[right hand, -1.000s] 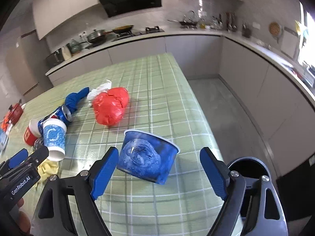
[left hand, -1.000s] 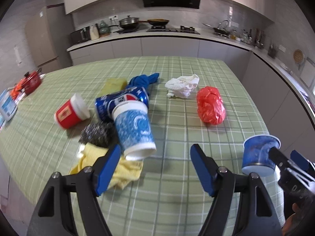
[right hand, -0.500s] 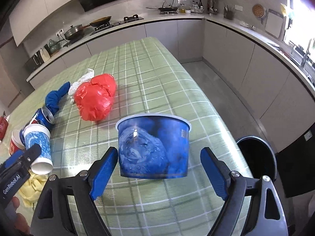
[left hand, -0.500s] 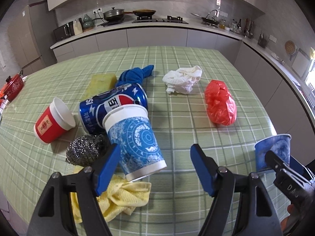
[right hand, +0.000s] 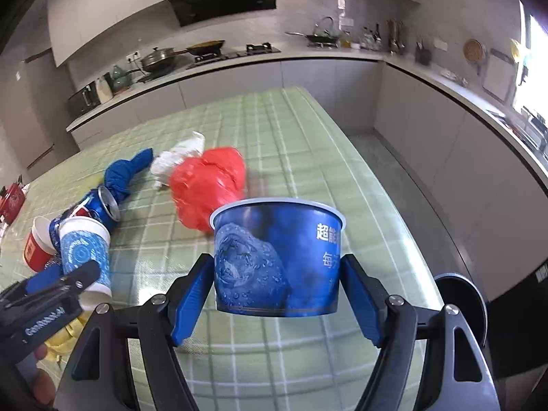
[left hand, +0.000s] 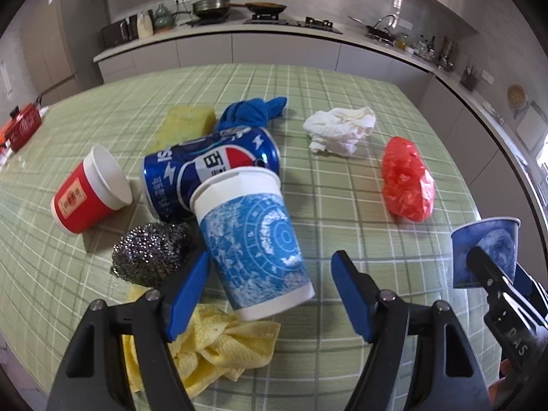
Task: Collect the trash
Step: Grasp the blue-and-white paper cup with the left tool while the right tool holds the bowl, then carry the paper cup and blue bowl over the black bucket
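A blue-and-white paper cup [left hand: 253, 243] lies tilted on a Pepsi can [left hand: 212, 167] and a yellow cloth [left hand: 219, 342]. My left gripper [left hand: 270, 263] stands open around the cup's base, and its pads do not press on it. A dark blue paper bowl [right hand: 277, 260] stands upright between the fingers of my right gripper [right hand: 275, 267]. That gripper's jaws are closing, and both pads touch the bowl's sides. A red plastic bag [left hand: 406, 181], crumpled white tissue [left hand: 339, 128] and a red paper cup [left hand: 85, 198] lie on the green checked table [left hand: 342, 212].
Steel wool [left hand: 150, 253], a yellow sponge [left hand: 185, 123] and a blue cloth [left hand: 253, 113] lie by the can. A dark round bin [right hand: 462, 301] stands on the floor past the table's right edge. Kitchen counters run along the back and right walls.
My left gripper has come closer to the blue-and-white cup, whose base now lies between its fingers. The right gripper's fingers have closed in onto the blue bowl, which now stands upright.
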Demonstrator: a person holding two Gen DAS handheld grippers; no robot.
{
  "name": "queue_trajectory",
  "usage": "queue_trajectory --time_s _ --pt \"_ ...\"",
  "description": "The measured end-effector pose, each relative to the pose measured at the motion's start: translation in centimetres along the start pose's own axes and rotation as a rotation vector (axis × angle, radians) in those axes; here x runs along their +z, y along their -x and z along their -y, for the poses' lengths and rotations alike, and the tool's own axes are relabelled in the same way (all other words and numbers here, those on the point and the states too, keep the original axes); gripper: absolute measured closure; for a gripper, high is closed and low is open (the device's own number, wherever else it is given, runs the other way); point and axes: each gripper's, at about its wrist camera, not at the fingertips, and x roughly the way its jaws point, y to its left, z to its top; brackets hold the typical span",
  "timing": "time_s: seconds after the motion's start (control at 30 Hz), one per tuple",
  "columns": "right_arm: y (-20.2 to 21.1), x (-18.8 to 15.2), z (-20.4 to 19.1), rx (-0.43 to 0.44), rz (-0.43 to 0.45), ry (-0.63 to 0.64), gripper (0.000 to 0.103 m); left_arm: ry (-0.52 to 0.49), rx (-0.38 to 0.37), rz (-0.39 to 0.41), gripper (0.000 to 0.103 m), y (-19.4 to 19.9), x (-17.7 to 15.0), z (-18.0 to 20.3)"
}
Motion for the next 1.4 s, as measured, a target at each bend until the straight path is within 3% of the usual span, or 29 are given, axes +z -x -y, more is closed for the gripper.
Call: queue_trajectory --time_s 0.17,0.5,0.73,0.87,1.17,1.4 --pt "-1.0 0.4 -0.6 0.024 -0.017 0.018 0.026 0.039 -0.019 -0.051 0.028 -1.6 0.0 -0.6" --pt "-3.1 0.7 -0.5 0.038 -0.060 0.006 0.025 0.067 -0.060 -0.062 0.033 -2.5 -0.2 -1.4" --pt "-3.5 0.9 -0.6 0.046 -0.067 0.009 0.025 0.071 -0.096 -0.037 0.045 -2.4 0.0 -1.5" --pt "-3.6 0.9 -0.3 0.068 -0.067 0.001 0.026 0.065 -0.118 -0.017 0.047 -1.5 -0.3 -1.1" --pt "-0.6 0.8 0.4 0.074 0.003 0.023 0.027 0.015 -0.167 0.020 0.047 1.0 -1.1 1.6" --pt "2.2 0.4 3.4 0.080 0.035 0.014 0.027 -0.017 -0.176 0.057 0.047 3.3 -2.3 5.1"
